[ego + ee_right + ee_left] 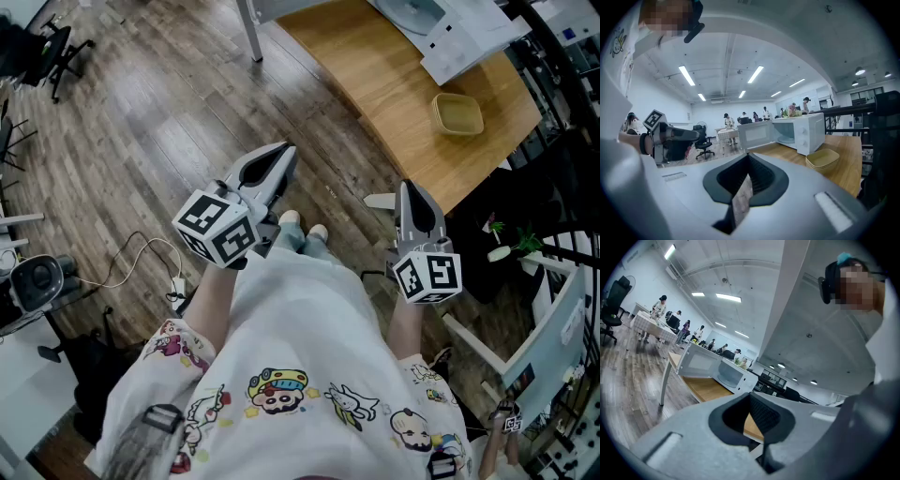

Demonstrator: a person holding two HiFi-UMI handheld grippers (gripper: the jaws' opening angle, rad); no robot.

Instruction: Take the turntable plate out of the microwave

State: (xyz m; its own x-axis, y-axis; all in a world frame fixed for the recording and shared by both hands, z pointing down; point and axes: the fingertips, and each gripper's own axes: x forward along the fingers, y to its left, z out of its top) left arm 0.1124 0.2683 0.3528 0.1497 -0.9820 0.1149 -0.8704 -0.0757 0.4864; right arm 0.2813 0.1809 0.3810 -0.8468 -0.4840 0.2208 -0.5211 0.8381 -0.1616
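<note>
Left hand-held gripper [284,153], grey plastic with a black-and-white marker cube at the rear: jaws pressed together and empty, as the left gripper view [750,404] confirms. Right hand-held gripper [405,190], same build: jaws likewise together with nothing between them, as seen in the right gripper view [748,174]. The head view alone shows both held in front of the person's white cartoon-printed shirt [281,375], over the grey-brown wood-plank floor [141,122] and apart from the light wooden bench [394,84]. The gripper views alone show the white microwave [808,133] [736,377] standing on that bench with its door swung open. Only the right gripper view looks into the cavity, where the pale round turntable plate [787,139] lies inside. A stack of tan square trays [457,114] [822,160] sits on the bench just beside the microwave. A thin white cable [131,262] trails on the floor. The room is a long white hall with ceiling strip lights [754,74], black office chairs [704,143] and people standing at distant tables [659,308].
</note>
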